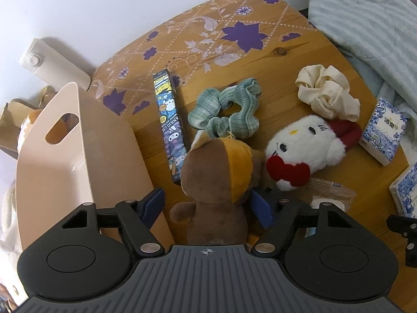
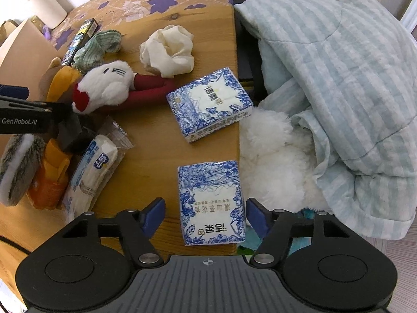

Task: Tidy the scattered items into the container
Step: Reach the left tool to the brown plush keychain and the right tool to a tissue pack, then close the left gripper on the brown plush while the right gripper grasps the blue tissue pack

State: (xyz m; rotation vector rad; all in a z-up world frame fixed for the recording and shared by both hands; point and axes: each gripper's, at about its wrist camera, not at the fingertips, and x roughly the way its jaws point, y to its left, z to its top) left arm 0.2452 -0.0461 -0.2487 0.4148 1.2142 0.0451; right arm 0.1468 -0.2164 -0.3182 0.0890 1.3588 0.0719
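Observation:
In the left wrist view a brown and orange plush toy point(image 1: 216, 182) lies between the fingers of my left gripper point(image 1: 207, 204). The jaws are open, with a small gap at the left pad. The beige container point(image 1: 78, 161), with a handle slot, stands just left of it. In the right wrist view my right gripper point(image 2: 206, 211) points down over a blue and white tissue pack point(image 2: 211, 200) at the table's right edge. The pack sits between the open pads; a gap shows on its left side.
On the wooden table point(image 1: 299, 52) lie a cartoon-printed box point(image 1: 169, 125), a green scrunchie point(image 1: 226, 112), a cream scrunchie point(image 1: 325, 91), a white cat plush point(image 1: 305, 140), a second tissue pack point(image 2: 208, 104) and a wipes packet point(image 2: 93, 167). A striped blanket point(image 2: 338, 78) lies right of the table.

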